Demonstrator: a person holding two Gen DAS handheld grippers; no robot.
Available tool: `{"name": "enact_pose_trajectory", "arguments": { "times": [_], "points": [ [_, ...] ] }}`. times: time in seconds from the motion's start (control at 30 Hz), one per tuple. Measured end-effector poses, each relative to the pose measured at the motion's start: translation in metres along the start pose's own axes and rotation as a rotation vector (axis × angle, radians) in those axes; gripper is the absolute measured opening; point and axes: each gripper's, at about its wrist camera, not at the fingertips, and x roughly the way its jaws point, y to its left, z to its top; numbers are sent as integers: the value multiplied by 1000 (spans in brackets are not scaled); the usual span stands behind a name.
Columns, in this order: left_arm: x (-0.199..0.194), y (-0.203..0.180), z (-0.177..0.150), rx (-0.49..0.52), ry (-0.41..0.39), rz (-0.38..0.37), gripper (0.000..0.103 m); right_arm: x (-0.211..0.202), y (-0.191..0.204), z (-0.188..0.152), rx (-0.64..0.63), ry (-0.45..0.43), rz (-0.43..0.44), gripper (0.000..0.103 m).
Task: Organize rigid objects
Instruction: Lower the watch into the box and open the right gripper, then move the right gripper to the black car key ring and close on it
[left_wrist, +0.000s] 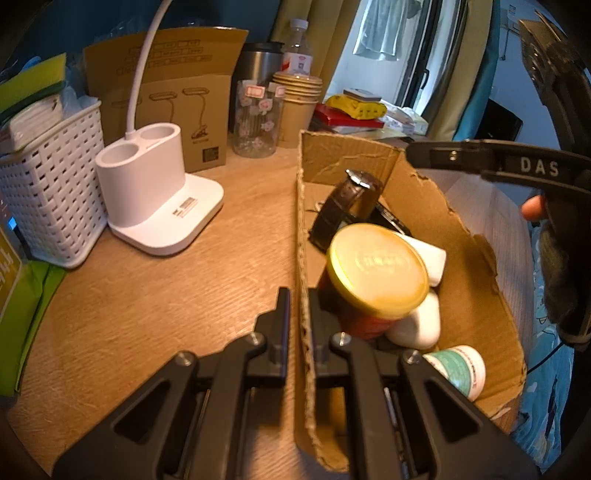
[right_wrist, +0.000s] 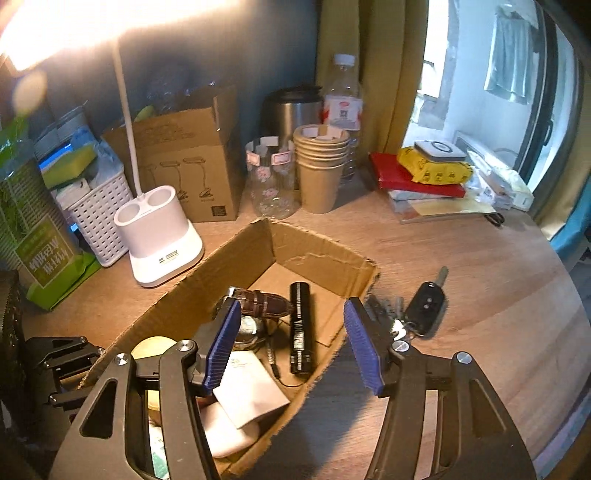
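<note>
An open cardboard box (right_wrist: 317, 258) stands on the wooden desk. In it lie a brown-strapped watch (right_wrist: 264, 303), a black flashlight (right_wrist: 301, 326), a yellow-lidded jar (left_wrist: 376, 266), white items (left_wrist: 421, 325) and a small green-labelled tub (left_wrist: 460, 369). My left gripper (left_wrist: 298, 314) is shut on the box's left wall (left_wrist: 301, 229). My right gripper (right_wrist: 291, 343) is open and empty above the box's right edge; it also shows in the left wrist view (left_wrist: 498, 162). A car key with a key bunch (right_wrist: 421, 308) lies on the desk right of the box.
A white desk lamp base (left_wrist: 155, 192) and a white basket (left_wrist: 51, 192) stand left of the box. Behind it are a lamp carton (right_wrist: 184, 166), a glass jar (right_wrist: 271, 181), stacked paper cups (right_wrist: 321, 166), a steel mug (right_wrist: 291, 110), a water bottle (right_wrist: 343, 99) and books (right_wrist: 417, 177).
</note>
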Motion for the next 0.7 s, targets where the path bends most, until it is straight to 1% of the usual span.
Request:
{"name": "enact_pose_trajectory", "arguments": {
  "times": [0.43, 0.7],
  "points": [
    [-1, -1, 1, 1, -2, 3, 9, -25, -40, -3, 72, -45, -85, 61],
    [-1, -2, 0, 2, -3, 4, 9, -30, -62, -6, 108, -53, -133, 62]
  ]
}}
